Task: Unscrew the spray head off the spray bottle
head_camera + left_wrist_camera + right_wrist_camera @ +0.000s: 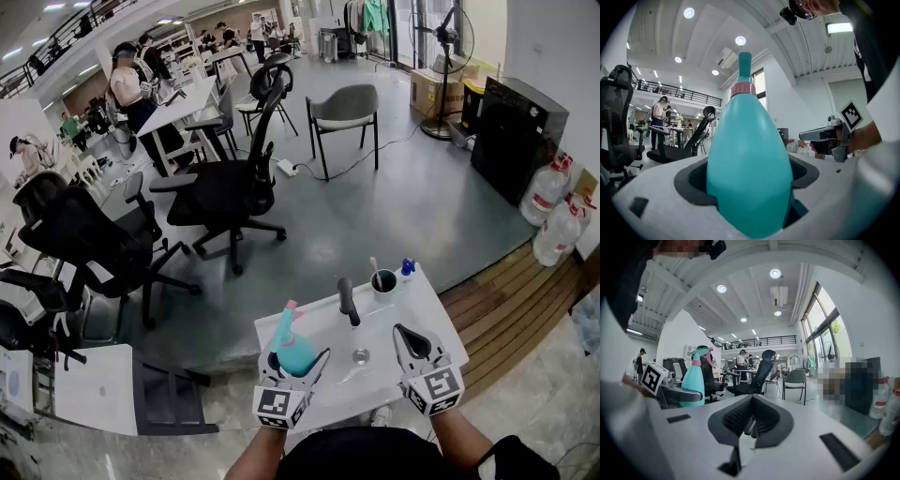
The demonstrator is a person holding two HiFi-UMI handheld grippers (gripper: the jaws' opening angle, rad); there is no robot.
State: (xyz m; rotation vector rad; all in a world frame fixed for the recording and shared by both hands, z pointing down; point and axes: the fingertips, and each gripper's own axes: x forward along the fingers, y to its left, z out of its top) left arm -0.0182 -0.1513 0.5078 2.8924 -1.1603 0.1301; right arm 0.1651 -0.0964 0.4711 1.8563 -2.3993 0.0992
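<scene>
A teal spray bottle [300, 354] with a pink collar and a teal and pink spray head [286, 315] stands upright between the jaws of my left gripper [295, 360], which is shut on its body. In the left gripper view the bottle [750, 168] fills the gap between the pads, with the pink collar [743, 89] on top. My right gripper [400, 330] is a short way to the right of it, shut and empty. In the right gripper view its jaws [751, 422] meet, and the bottle [693, 380] shows at the left.
Below both grippers is a white sink top [422, 305] with a black faucet [348, 302] and a drain [361, 356]. A cup holding a toothbrush [383, 279] and a small blue bottle [408, 267] stand at its far edge. Office chairs [225, 187] stand beyond.
</scene>
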